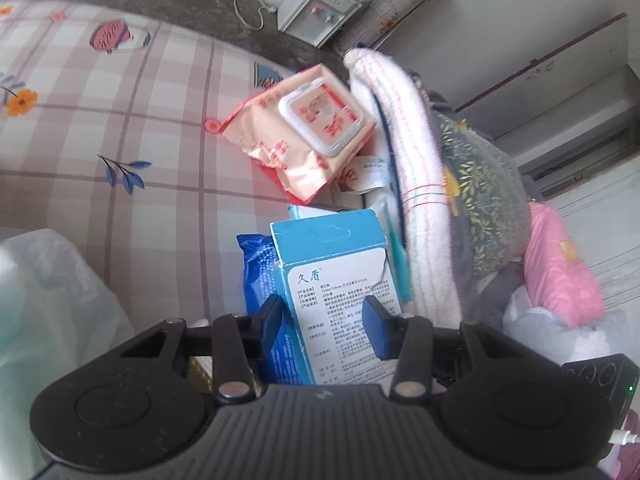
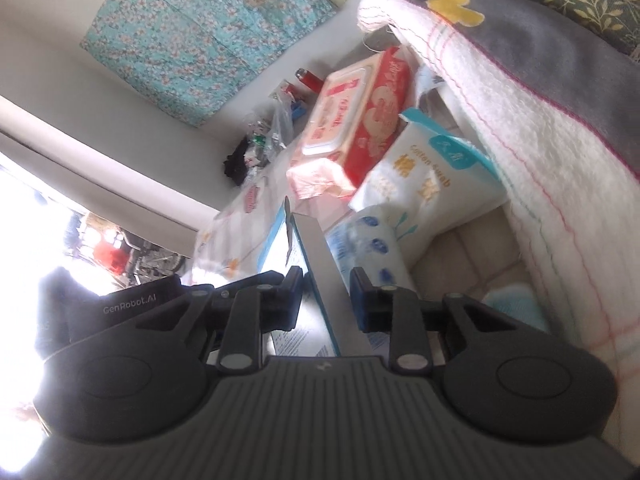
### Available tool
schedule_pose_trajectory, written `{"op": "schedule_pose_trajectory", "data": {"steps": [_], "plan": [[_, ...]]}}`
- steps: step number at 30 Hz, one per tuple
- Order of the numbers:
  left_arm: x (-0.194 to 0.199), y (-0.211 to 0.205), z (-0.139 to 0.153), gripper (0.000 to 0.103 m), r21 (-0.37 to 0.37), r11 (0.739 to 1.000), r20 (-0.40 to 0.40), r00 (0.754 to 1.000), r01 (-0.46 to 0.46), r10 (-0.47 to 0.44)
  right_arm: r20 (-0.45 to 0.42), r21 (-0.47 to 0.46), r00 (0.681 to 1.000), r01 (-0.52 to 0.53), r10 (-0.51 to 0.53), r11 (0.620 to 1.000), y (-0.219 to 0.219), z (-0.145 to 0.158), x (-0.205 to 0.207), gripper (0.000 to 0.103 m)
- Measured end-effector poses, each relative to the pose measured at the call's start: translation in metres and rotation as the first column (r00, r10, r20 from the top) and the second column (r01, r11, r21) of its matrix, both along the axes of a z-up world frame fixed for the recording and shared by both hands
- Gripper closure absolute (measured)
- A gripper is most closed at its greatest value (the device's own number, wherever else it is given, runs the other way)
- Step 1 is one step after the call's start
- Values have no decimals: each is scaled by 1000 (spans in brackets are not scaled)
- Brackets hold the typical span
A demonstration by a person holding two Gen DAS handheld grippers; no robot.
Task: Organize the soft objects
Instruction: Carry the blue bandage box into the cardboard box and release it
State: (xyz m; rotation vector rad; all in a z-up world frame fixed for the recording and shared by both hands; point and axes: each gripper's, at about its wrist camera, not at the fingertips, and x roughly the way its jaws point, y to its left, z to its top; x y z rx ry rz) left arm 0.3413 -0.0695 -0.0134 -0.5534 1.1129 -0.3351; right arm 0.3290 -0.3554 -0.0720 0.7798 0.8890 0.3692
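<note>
A blue and white box (image 1: 340,276) stands upright on the checked bed sheet (image 1: 100,128). My left gripper (image 1: 324,316) has its blue pads on either side of the box's lower part, seemingly shut on it. In the right wrist view my right gripper (image 2: 325,286) straddles the same box (image 2: 316,264) edge-on with a gap on the right side. A blue soft pack (image 1: 260,280) leans beside the box. A pink wet-wipes pack (image 1: 308,128) lies beyond it, also in the right wrist view (image 2: 352,124). A cotton swab bag (image 2: 424,172) lies by a folded white towel (image 1: 412,184).
A stack of folded blankets (image 1: 480,184) and a pink cloth (image 1: 560,264) rise on the right. A white plastic bag (image 1: 48,312) sits at the left. A small white appliance (image 1: 316,8) stands on the floor past the bed. Clutter (image 2: 272,128) lies at the bed's far end.
</note>
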Motion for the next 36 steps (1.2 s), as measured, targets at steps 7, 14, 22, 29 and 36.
{"op": "schedule_pose_trajectory", "data": {"steps": [7, 14, 22, 29, 36], "plan": [[-39, 39, 53, 62, -32, 999, 63, 998, -29, 30, 60, 45, 997, -48, 46, 998, 26, 49, -36, 78], [-86, 121, 97, 62, -51, 989, 136, 980, -137, 143, 122, 78, 980, -167, 157, 983, 93, 97, -63, 78], [-125, 237, 103, 61, -32, 942, 159, 928, -335, 336, 129, 89, 933, -350, 337, 933, 216, 117, -65, 78], [-129, 328, 70, 62, -35, 882, 100, 876, -471, 472, 70, 57, 889, -456, 452, 888, 321, 104, -50, 78], [-94, 381, 35, 63, -9, 854, 49, 852, -521, 520, 51, -55, 869, -490, 492, 870, 398, 91, -28, 76]]}}
